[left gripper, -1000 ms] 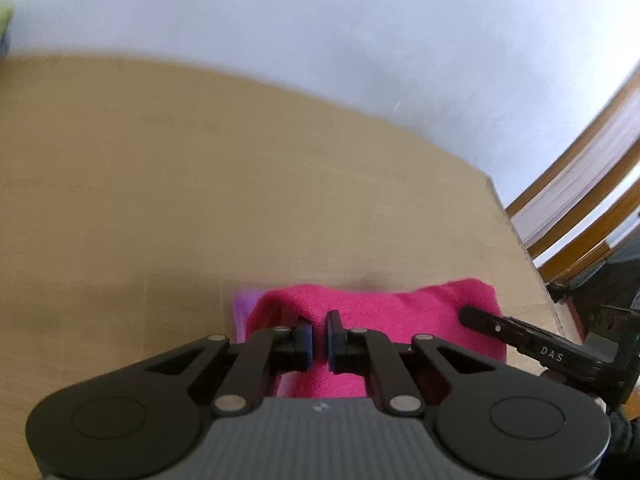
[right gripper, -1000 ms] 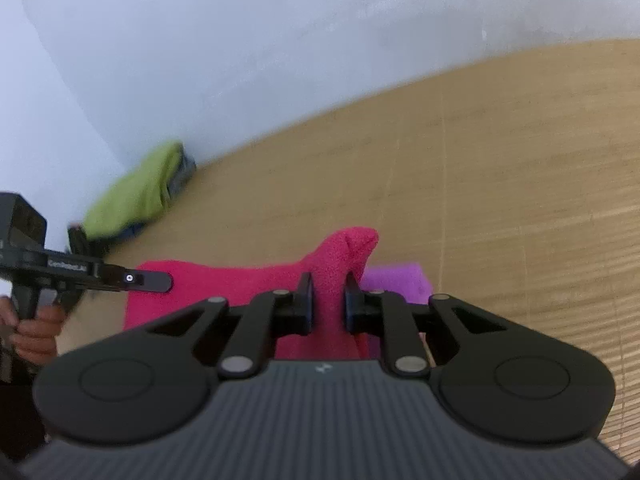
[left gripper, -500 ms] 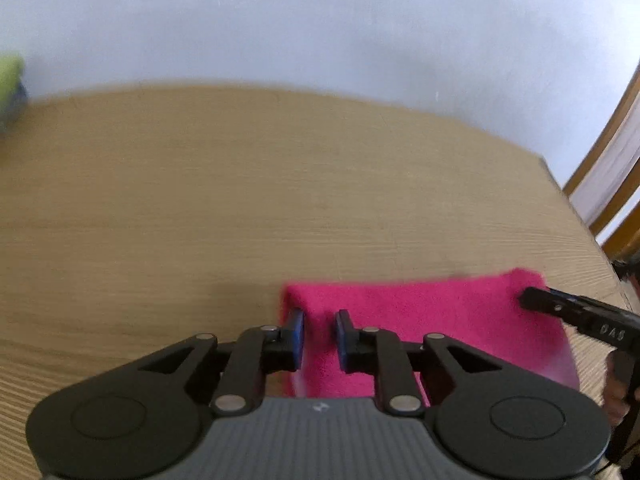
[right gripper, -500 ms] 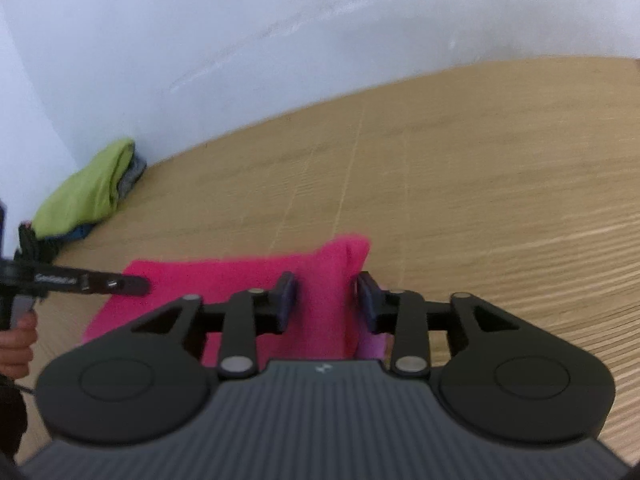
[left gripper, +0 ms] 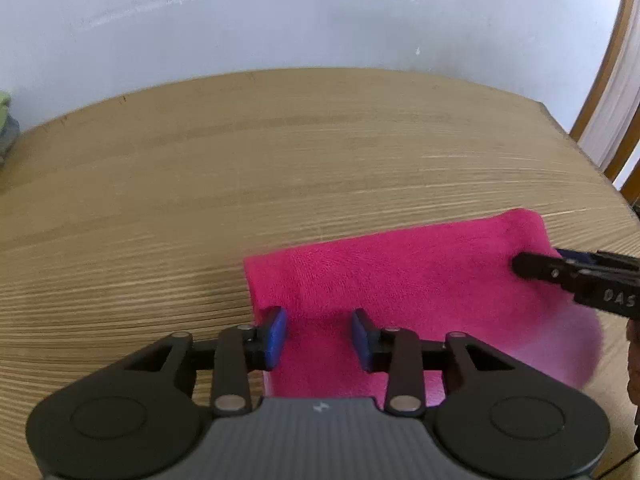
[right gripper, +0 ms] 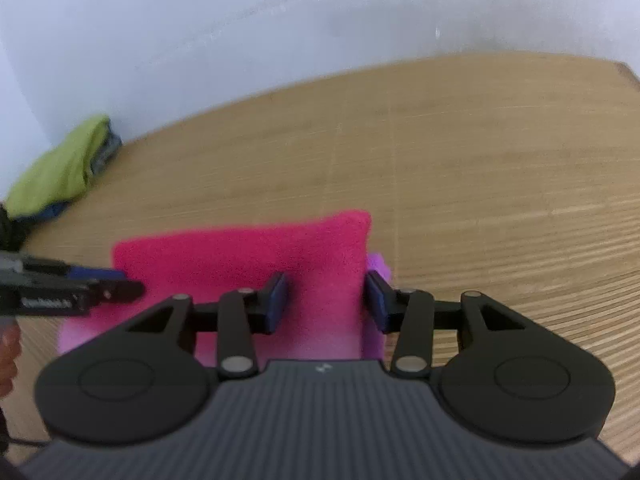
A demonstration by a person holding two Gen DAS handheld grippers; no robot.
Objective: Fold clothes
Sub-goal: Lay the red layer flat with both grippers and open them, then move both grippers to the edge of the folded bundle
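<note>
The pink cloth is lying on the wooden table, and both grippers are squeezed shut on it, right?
Not quite. The pink cloth does lie on the wooden table, but both grippers are open: each wrist view shows the left gripper and right gripper with fingers spread apart over it.

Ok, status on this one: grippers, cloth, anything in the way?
Left gripper open, right gripper open. Pink cloth folded flat on table. Green pile far off, path clear.

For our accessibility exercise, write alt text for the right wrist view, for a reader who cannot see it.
An open right tool sits over a folded pink cloth lying flat on a wooden table. The left tool reaches in from the left edge, and a green and blue pile of clothes lies by the wall.
</note>
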